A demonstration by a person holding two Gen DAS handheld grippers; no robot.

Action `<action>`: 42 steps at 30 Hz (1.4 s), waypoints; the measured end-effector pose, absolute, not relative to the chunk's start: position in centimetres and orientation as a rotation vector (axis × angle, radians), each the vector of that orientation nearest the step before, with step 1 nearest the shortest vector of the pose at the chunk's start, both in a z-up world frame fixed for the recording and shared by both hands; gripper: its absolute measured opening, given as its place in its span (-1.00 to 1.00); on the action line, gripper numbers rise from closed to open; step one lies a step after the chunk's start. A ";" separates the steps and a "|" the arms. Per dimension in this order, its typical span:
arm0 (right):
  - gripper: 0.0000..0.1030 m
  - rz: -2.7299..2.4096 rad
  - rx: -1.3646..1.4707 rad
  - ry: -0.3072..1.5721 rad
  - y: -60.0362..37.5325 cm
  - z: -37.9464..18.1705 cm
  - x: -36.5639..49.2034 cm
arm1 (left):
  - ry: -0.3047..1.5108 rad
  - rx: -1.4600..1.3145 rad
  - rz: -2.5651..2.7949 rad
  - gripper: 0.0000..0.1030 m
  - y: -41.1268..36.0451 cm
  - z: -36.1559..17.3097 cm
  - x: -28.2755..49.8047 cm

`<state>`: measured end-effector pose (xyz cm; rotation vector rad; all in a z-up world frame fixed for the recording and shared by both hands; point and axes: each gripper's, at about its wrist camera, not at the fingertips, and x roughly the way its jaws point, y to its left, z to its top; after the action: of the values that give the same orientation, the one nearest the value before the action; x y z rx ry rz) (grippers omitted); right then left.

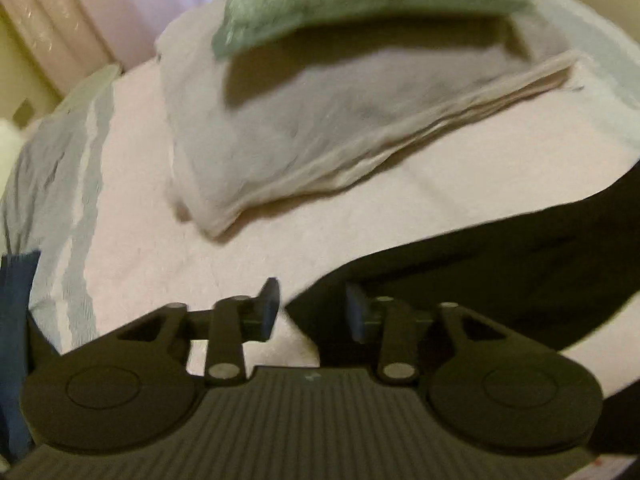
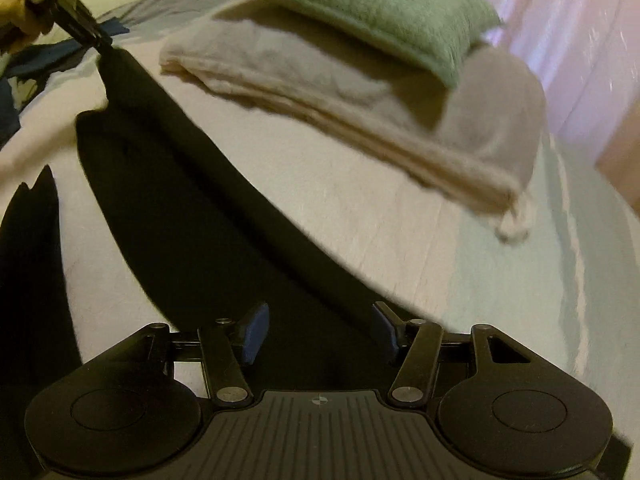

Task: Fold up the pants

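Black pants point(image 2: 180, 200) lie in a long strip across the pale bed cover point(image 2: 360, 220). Their far end rises in a peak to my left gripper point(image 2: 76, 20), which a hand point(image 2: 20, 16) holds at the top left of the right wrist view. In the left wrist view my left gripper point(image 1: 314, 308) has its jaws apart. A corner of the pants point(image 1: 500, 272) reaches in from the right finger's side, and pale cover shows beside the left pad. My right gripper point(image 2: 320, 334) stands open over the near part of the pants, with black cloth beneath its blue pads.
A folded beige-grey blanket point(image 2: 320, 92) with a green pillow point(image 2: 380, 12) on it lies beyond the pants. Blue cloth point(image 2: 40, 60) sits at the bed's far left edge. Another dark piece of cloth point(image 2: 32, 260) lies at the left. Pink curtains point(image 2: 580, 20) hang behind.
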<state>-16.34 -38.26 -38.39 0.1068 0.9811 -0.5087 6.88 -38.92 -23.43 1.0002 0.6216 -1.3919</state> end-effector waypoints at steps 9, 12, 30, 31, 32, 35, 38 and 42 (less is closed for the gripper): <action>0.06 -0.463 0.228 1.021 -34.8 -42.0 -16.4 | 0.339 1.248 -1.511 -0.37 -28.3 -29.6 3.1; 0.06 -0.413 0.173 1.013 -32.9 -42.4 -15.0 | 0.097 1.441 -1.589 -0.32 -26.5 -33.2 0.9; -1.00 -0.278 -0.233 1.126 -25.8 -47.1 -6.8 | -0.017 1.581 -1.645 -0.97 -22.4 -31.5 2.6; -1.00 -0.276 -0.225 1.115 -25.2 -46.6 -7.2 | 0.001 1.579 -1.639 -0.97 -21.8 -31.2 2.4; -1.00 -0.270 -0.187 1.121 -25.0 -46.4 -7.3 | -0.002 1.582 -1.632 -0.97 -21.0 -31.1 2.3; -0.99 -0.229 -0.118 1.137 -25.0 -46.5 -7.7 | 0.104 1.584 -1.637 -0.97 -21.0 -32.3 2.7; -0.95 -0.236 -0.095 1.112 -25.0 -45.8 -8.1 | 0.145 1.586 -1.633 -0.97 -21.2 -33.5 2.7; -0.53 -0.306 -0.044 1.061 -24.3 -43.6 -9.8 | 0.159 1.548 -1.592 -0.94 -20.4 -33.0 2.3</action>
<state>-9.79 -24.29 -43.60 -0.0439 1.0614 -0.3063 2.31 -20.37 -32.96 1.5485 0.1592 -1.5924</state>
